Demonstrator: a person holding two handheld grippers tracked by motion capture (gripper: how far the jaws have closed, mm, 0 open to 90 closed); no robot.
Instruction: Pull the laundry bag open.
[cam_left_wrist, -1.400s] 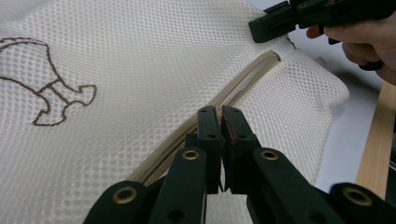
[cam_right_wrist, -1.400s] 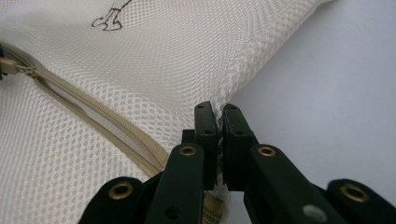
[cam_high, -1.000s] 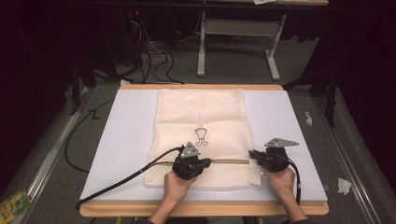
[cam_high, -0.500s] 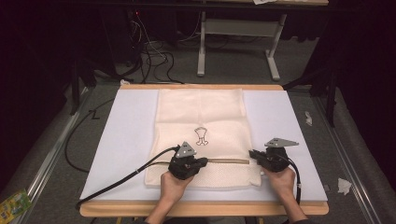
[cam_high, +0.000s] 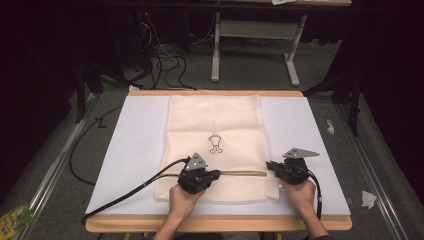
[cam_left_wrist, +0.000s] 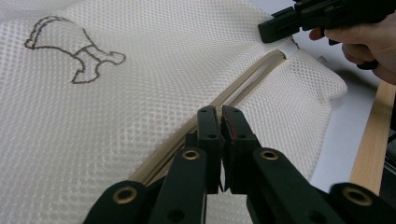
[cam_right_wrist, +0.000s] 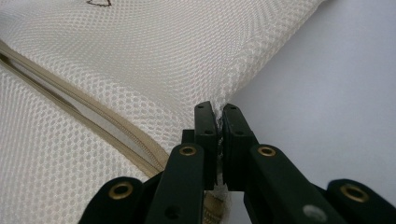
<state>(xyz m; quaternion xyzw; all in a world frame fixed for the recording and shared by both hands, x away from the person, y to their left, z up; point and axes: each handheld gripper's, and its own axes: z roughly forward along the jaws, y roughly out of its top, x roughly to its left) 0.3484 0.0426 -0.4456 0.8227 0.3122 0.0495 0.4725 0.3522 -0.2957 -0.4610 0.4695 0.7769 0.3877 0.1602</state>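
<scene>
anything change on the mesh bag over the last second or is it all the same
Nothing visibly changed. The left gripper and right gripper stay shut at the two ends of the zipper, and the mesh bag lies flat on the white sheet as before.

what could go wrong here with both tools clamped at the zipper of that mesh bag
1. The right tool pinches only the bag's edge at the zipper's end, so the thin mesh bag could slip out or tear if pulled hard.
2. The left tool sits shut at the zipper; whether it really holds the slider is unclear, so it may slide off.
</scene>
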